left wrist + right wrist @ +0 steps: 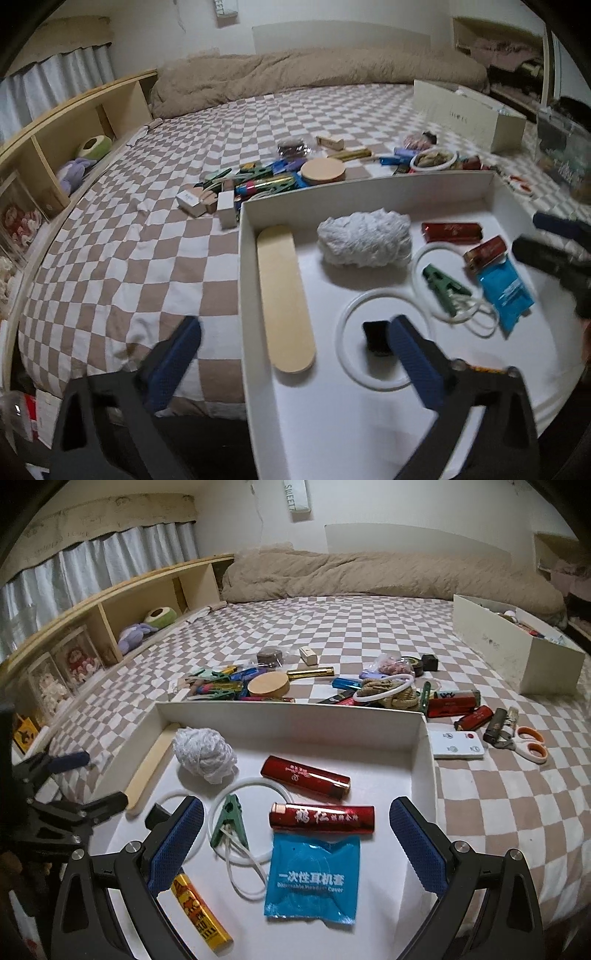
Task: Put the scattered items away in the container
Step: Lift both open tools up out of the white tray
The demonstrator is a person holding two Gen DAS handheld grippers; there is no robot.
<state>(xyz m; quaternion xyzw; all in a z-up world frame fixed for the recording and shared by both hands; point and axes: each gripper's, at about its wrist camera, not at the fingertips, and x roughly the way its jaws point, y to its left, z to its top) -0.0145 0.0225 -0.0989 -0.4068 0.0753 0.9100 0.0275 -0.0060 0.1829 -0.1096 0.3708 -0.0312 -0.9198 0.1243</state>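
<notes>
Both your left gripper (295,354) and right gripper (295,843) hang spread and empty over the shallow white cardboard box (288,712); next, reach beyond its far wall for the round wooden disc (268,684).

My tray (421,738) sits on the bed (498,812). Inside it, the stick (153,764) lies along its left wall and the packet (314,878) nearest me. Behind it lies the pile (236,686); right of it, the scissors (530,744).
</notes>
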